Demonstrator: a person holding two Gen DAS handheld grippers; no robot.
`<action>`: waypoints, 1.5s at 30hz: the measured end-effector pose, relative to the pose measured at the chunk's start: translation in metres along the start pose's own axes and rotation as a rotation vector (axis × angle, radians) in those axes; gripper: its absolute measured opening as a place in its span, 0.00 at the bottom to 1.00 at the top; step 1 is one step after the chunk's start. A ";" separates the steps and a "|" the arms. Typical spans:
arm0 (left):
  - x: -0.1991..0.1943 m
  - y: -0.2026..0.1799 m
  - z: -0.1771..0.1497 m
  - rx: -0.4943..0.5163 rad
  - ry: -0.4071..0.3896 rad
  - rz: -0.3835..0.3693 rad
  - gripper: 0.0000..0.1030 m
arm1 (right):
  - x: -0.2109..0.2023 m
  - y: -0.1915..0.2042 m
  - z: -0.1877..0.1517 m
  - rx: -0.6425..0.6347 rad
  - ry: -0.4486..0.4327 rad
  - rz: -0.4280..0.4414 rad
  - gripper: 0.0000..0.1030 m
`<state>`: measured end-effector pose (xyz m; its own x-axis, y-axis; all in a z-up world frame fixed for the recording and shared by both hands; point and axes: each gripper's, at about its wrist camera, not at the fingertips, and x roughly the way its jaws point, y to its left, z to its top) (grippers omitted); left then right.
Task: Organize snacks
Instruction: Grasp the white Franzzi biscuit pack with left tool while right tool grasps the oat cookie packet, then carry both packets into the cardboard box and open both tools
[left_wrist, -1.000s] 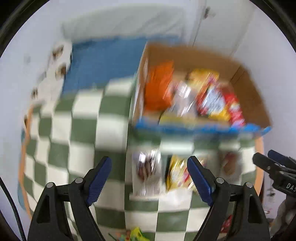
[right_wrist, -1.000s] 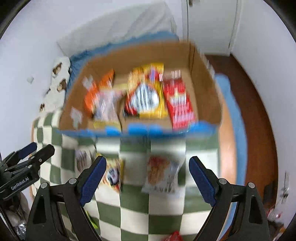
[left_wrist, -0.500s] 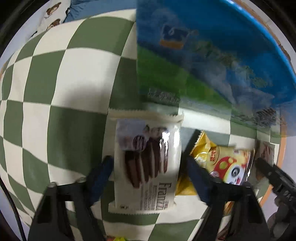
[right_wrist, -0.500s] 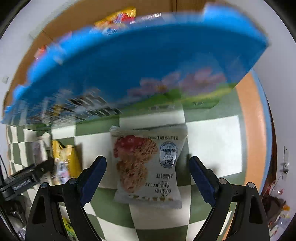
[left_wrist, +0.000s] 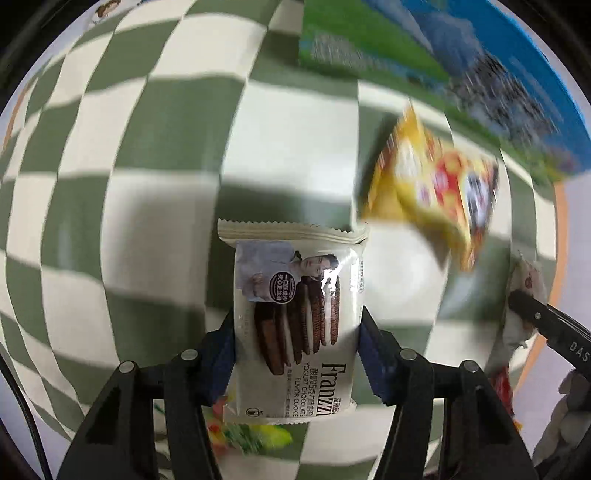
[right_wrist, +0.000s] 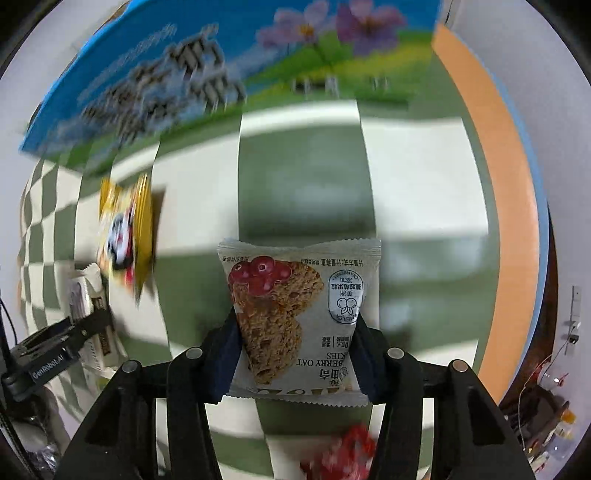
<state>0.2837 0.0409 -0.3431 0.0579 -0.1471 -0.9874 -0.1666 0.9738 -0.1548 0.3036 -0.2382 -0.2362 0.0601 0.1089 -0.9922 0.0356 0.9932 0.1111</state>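
Snacks lie on a green-and-white checked cloth (left_wrist: 155, 122), two of them already between jaws. The left gripper (left_wrist: 297, 354) points straight down at the cloth, and its jaws, which have just been closing, pinch the long sides of a glossy cream cookie packet (left_wrist: 295, 317) with crimped, saw-toothed end seals and a print of dark sandwich cookies. The blue pads (left_wrist: 371, 354) press in on the film at its waist. The right gripper (right_wrist: 293, 354) likewise points straight down; its jaws have just been closing too and now squeeze a matte grey oat cookie packet (right_wrist: 299, 317), printed with a coarse oat biscuit and red berries, its top edge zig-zag cut. In the left view a yellow snack bag (left_wrist: 428, 195), blurred, lies tilted on the cloth near the right edge, between the two held packets. Behind it, along the far edge of the cloth, stands a box (right_wrist: 184, 66) with a glossy blue printed side showing flowers and grass. A red wrapper (right_wrist: 343, 458), blurred, lies at the near edge under the right gripper. An orange band (right_wrist: 495, 192) borders the cloth on the right.
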 end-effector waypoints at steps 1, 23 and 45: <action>0.003 -0.001 -0.004 0.006 0.007 0.000 0.56 | 0.001 0.000 -0.007 0.001 0.009 0.004 0.53; -0.110 -0.084 -0.026 0.143 -0.195 -0.100 0.54 | -0.064 0.005 -0.036 0.014 -0.095 0.143 0.48; -0.109 -0.127 0.242 0.147 -0.061 -0.091 0.55 | -0.147 0.053 0.210 -0.148 -0.237 0.048 0.48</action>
<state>0.5365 -0.0252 -0.2085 0.1260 -0.2299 -0.9650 -0.0123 0.9723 -0.2332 0.5066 -0.2100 -0.0726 0.2907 0.1608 -0.9432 -0.1176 0.9843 0.1316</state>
